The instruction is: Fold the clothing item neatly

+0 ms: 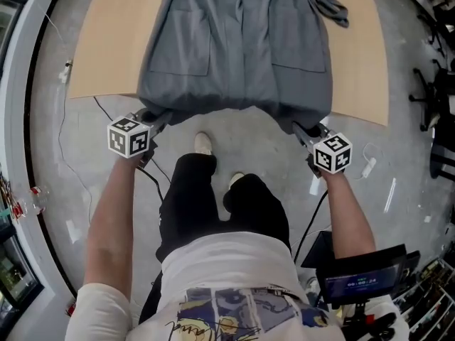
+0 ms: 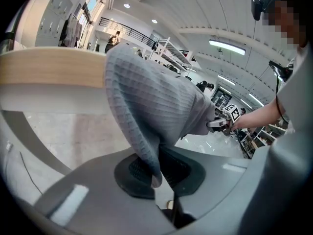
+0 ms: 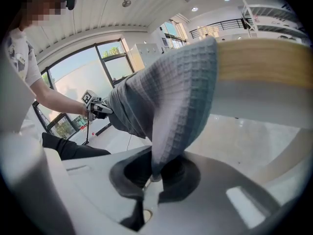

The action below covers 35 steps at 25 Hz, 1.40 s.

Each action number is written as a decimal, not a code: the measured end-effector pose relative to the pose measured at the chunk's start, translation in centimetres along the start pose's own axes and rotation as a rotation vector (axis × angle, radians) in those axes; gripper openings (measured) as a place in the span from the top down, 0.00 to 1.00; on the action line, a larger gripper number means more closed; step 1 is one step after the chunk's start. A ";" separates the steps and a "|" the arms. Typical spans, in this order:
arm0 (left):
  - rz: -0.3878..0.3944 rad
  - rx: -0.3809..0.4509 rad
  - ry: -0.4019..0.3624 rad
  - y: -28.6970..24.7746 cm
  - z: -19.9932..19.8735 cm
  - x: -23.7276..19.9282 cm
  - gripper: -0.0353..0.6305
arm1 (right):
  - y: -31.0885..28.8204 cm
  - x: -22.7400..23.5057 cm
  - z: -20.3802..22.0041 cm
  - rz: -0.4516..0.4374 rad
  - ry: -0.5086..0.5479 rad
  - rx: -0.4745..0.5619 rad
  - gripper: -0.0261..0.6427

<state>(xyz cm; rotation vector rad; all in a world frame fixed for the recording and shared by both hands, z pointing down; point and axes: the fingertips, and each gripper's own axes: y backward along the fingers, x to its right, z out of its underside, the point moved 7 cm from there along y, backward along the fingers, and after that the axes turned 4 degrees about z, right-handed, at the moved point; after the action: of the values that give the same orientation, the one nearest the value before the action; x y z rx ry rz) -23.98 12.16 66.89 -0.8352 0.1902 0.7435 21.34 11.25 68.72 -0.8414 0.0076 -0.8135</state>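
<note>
A grey waffle-knit garment (image 1: 238,45) with two patch pockets lies on the wooden table (image 1: 106,41); its near hem hangs over the table's front edge. My left gripper (image 1: 151,119) is shut on the hem's left corner, the cloth (image 2: 142,111) pinched between its pads (image 2: 146,173). My right gripper (image 1: 304,130) is shut on the hem's right corner, and the fabric (image 3: 181,102) runs up from its pads (image 3: 156,173) toward the table edge. Both grippers sit just below and in front of the table edge. A tie or belt end (image 1: 333,7) lies at the garment's right side.
The table's front edge (image 1: 362,116) runs just behind both grippers. Below are the grey floor, the person's legs and shoes (image 1: 204,143), and cables (image 1: 78,169). A device with a screen (image 1: 362,279) sits at the lower right. Office chairs (image 1: 441,112) stand at the far right.
</note>
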 end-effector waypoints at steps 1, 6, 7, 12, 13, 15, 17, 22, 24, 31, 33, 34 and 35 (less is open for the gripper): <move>0.007 -0.002 0.008 0.2 0.2 0.7 0.93 | 0.5 -0.5 0.2 -0.002 -0.004 -0.003 0.95; 0.066 -0.023 0.036 2.3 0.5 3.2 0.93 | 1.9 -3.0 -0.4 0.004 -0.025 0.013 0.95; 0.078 -0.032 0.042 2.9 0.7 3.8 0.93 | 2.4 -3.8 -0.4 -0.005 -0.030 0.016 0.95; 0.075 -0.039 0.064 4.6 0.0 7.0 0.93 | 5.5 -5.8 -1.4 -0.025 -0.017 0.029 0.95; 0.079 -0.042 0.070 4.9 0.1 8.2 0.93 | 6.4 -6.3 -1.3 -0.031 -0.018 0.030 0.95; 0.100 -0.045 0.074 5.4 0.1 10.4 0.93 | 8.3 -7.1 -1.3 -0.042 -0.014 0.032 0.95; 0.117 -0.046 0.072 6.3 -0.1 11.5 0.93 | 9.5 -8.0 -1.8 -0.053 -0.012 0.039 0.95; 0.147 -0.029 0.065 8.7 -1.5 14.1 0.93 | 12.9 -9.3 -4.0 -0.063 0.000 0.070 0.95; 0.157 -0.018 0.064 10.2 -2.0 15.8 0.93 | 14.9 -10.2 -4.4 -0.060 0.000 0.072 0.95; 0.205 0.033 0.038 12.2 -3.4 18.1 0.93 | 17.8 -11.4 -6.3 -0.079 0.055 0.084 0.95; 0.216 0.064 0.034 12.7 -4.0 18.6 0.93 | 18.3 -11.6 -7.0 -0.090 0.076 0.095 0.95; 0.219 0.082 0.030 13.0 -4.5 18.7 0.93 | 18.5 -11.8 -7.5 -0.095 0.087 0.102 0.95; 0.225 0.101 0.026 13.3 -5.0 18.9 0.93 | 18.7 -11.9 -8.0 -0.099 0.097 0.109 0.95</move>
<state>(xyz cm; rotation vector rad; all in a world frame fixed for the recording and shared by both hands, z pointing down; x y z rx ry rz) -18.28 24.25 47.31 -0.7340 0.3462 0.9266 22.40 20.90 47.26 -0.7030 0.0077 -0.9392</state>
